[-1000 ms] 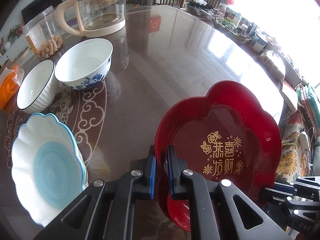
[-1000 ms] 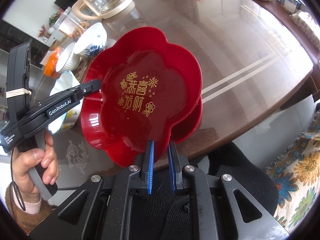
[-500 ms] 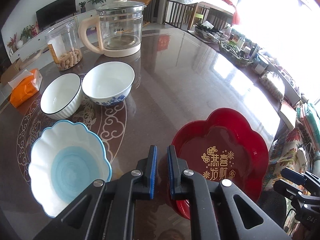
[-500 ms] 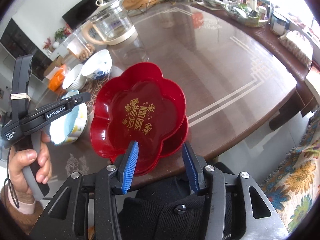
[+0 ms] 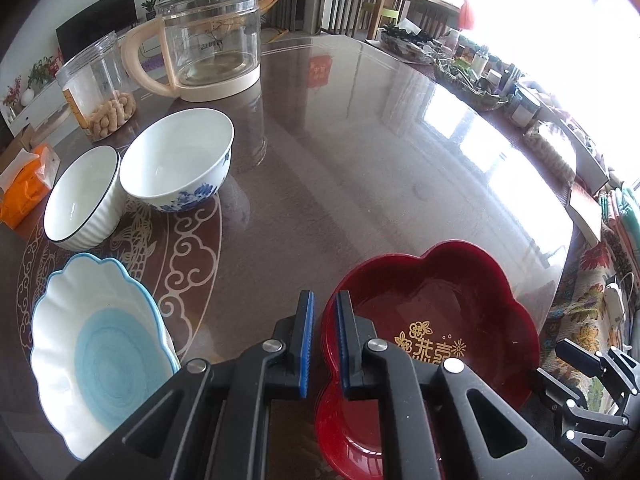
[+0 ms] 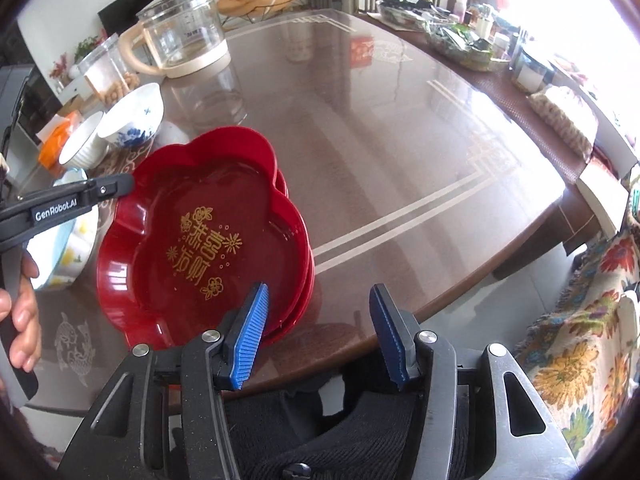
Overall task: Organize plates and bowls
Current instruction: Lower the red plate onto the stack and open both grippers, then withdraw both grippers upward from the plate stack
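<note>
Two tongs over one stack. Left tongs (image 5: 324,312) pressed together on the near rim of the top red plate (image 5: 440,312), which nests in a lower red plate (image 5: 344,432) at the near edge of the table (image 5: 360,160). Right tongs (image 6: 318,300) spread, having just been opening, nothing pinched, one pad just in front of the plates' rim. Farther left, a blue-centred scalloped plate (image 5: 104,352). Beyond it, touching side by side, a black-rimmed bowl (image 5: 80,200) and a blue-flowered bowl (image 5: 176,160). Behind these, a glass kettle (image 5: 212,40).
</note>
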